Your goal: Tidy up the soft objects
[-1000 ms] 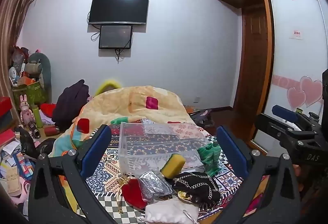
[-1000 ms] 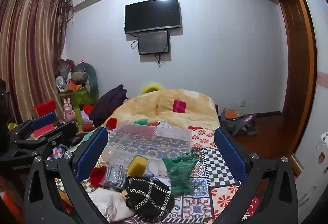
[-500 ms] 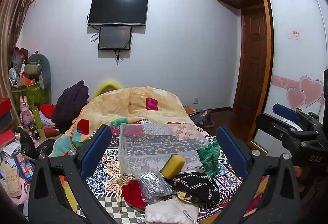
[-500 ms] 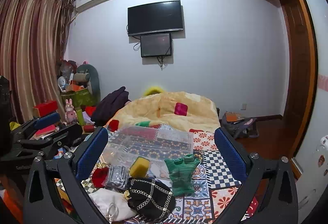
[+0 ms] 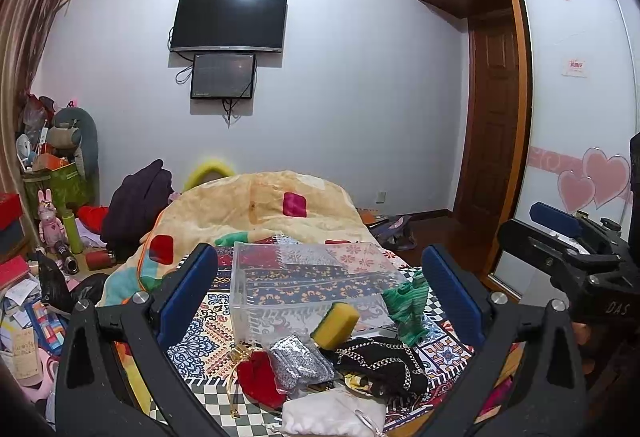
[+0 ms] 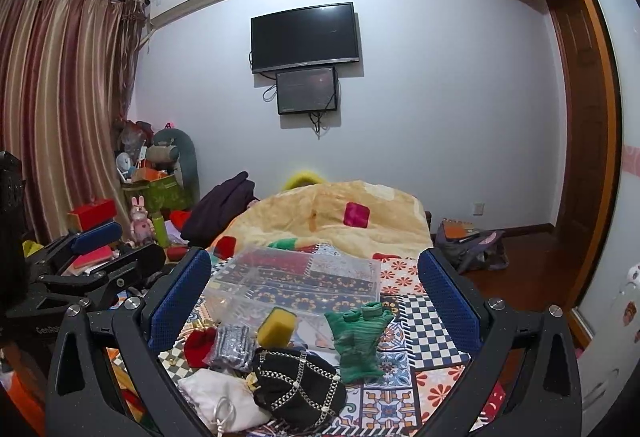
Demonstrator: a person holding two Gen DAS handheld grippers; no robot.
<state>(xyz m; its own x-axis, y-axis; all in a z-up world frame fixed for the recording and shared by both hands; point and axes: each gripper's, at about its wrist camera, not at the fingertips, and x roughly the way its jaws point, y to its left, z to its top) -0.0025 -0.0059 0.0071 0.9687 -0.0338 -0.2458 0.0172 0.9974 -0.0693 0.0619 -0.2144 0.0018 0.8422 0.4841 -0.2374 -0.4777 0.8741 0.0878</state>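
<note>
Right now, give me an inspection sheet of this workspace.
Surface: patterned patchwork cloth over the bed.
Job's things: clear plastic box, nothing seen inside; in front lie yellow sponge, green knit piece, black chained pouch, silver sequined pouch, red pouch, white drawstring bag.
Clutter: boxes and toys at left.
Grippers: left gripper and right gripper both open, empty.
Cables: dangling under wall monitor.
Surroundings: TV, curtains, wooden door.
</note>
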